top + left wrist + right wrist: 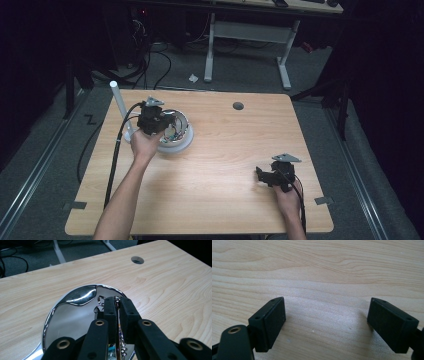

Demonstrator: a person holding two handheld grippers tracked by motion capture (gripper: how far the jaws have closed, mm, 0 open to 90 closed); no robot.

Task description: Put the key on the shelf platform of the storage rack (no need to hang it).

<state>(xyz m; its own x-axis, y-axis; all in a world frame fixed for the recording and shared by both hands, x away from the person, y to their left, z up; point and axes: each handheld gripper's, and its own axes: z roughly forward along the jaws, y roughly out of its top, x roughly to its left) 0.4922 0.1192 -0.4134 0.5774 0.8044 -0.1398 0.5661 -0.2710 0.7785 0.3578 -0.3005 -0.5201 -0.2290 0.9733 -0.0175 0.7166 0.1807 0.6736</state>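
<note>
Two tongs are seen here. Nearest, the right tongs (261, 174) are held low over the bare counter (225, 150), jaws spread wide, nothing gripped. Farther off, the left tongs (117, 305) are reached out on an extended forearm, clenched on the thin rim of the shiny metal bowl (82, 296) at the counter's left side.

one steel bowl (75, 315), one white tube (120, 107), two grippers
</note>
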